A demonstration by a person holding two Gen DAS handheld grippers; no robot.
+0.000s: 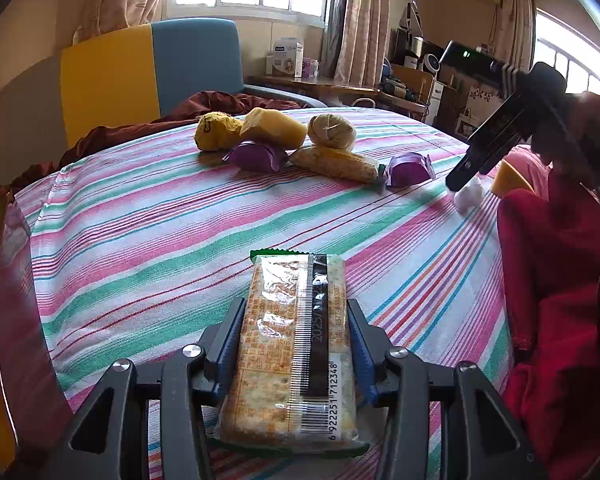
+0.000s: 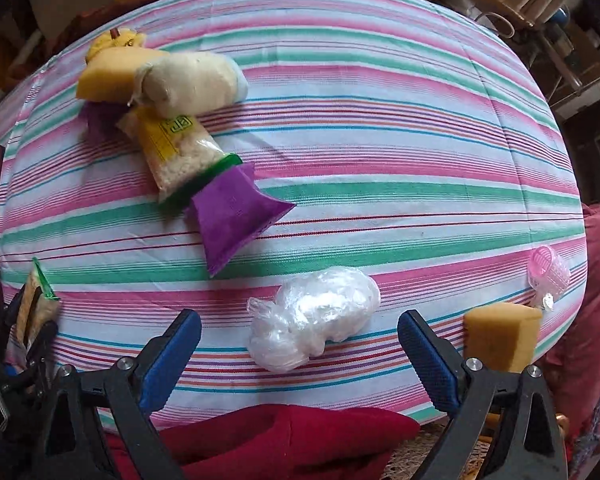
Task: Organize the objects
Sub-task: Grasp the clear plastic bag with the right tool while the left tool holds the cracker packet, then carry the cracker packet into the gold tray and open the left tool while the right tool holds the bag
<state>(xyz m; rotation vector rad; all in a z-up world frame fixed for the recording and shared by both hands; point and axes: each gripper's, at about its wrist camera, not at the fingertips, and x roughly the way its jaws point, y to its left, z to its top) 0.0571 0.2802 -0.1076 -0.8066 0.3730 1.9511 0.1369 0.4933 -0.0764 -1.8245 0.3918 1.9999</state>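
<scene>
- The left wrist view is being taken low over the near edge of the striped cloth point(image 1: 180, 216), angled down and across it toward the windows; the cracker pack point(image 1: 292, 344) is being seen very close, between the fingers.
- The right wrist view is being taken from above, aimed almost straight down at the cloth point(image 2: 380, 120), with the plastic wad point(image 2: 312, 316) near the lens.
- The cloth, the snack pile point(image 1: 284, 140) point(image 2: 160, 92) and the wad point(image 1: 469, 196) are being shared by both views.
- The right gripper point(image 1: 466, 174) is being seen in the left view, and the left gripper point(image 2: 28, 320) at the right view's left edge.
</scene>
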